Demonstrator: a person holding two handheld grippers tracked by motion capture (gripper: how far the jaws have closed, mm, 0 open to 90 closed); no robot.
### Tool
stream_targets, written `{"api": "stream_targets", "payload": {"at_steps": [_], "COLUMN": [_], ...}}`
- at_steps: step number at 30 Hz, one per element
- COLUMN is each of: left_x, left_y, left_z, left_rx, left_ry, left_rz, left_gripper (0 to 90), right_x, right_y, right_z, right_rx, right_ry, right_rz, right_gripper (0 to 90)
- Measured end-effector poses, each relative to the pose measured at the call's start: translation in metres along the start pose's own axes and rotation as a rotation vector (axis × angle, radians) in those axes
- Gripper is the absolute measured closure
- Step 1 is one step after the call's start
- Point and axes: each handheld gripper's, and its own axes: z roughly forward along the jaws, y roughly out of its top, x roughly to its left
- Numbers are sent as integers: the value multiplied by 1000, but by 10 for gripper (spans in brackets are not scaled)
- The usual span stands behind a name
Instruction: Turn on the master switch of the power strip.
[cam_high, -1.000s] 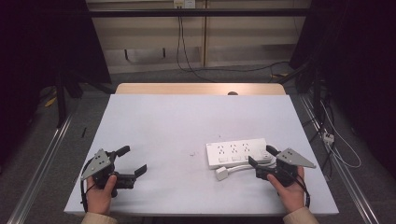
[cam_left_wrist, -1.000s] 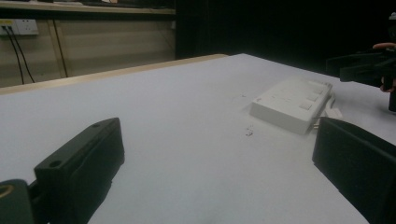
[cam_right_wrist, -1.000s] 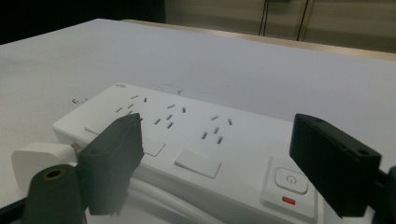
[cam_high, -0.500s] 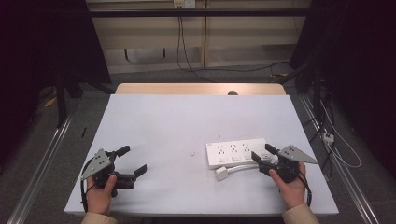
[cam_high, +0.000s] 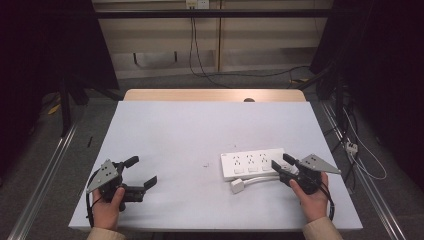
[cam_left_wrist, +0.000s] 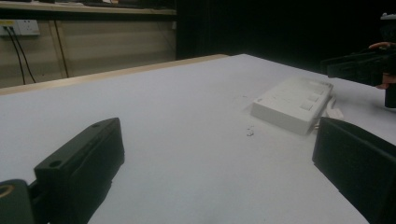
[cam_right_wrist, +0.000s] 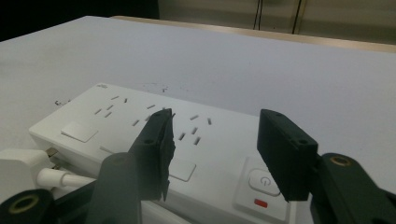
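Note:
A white power strip (cam_high: 252, 162) lies flat on the table, right of centre, with its white plug (cam_high: 236, 186) and cord by its near edge. My right gripper (cam_high: 280, 161) hovers over the strip's right end. In the right gripper view the strip (cam_right_wrist: 116, 116) and its power button (cam_right_wrist: 263, 179) lie under the half-open jaws (cam_right_wrist: 219, 140). The jaws have just been closing, and nothing is pressed between them. My left gripper (cam_high: 143, 170) rests at the near left, wide open and empty. The left gripper view has the strip (cam_left_wrist: 292, 105) far ahead of its jaws (cam_left_wrist: 217, 168).
The white table (cam_high: 200, 130) has a wooden strip along its far edge (cam_high: 215, 95). A few small specks (cam_high: 206, 164) lie left of the power strip. Cables run across the floor behind and to the right of the table.
The right gripper's jaws have narrowed and it has shifted slightly over the strip's right end. The left gripper and the power strip have not moved.

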Motion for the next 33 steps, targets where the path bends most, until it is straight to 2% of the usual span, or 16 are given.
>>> {"api": "stream_targets", "payload": {"at_steps": [23,33], "left_x": [-1,0], "left_y": [0,0], "left_z": [1,2], "left_rx": [-4,7], "left_ry": [-1,-8], "left_rz": [-6,7], "left_gripper": [20,20], "right_x": [-4,-6], "right_y": [0,0], "right_z": [2,1], "right_rx": [18,39], "right_ry": [7,6], "right_rz": [-6,3], "right_gripper": [652,730]}}
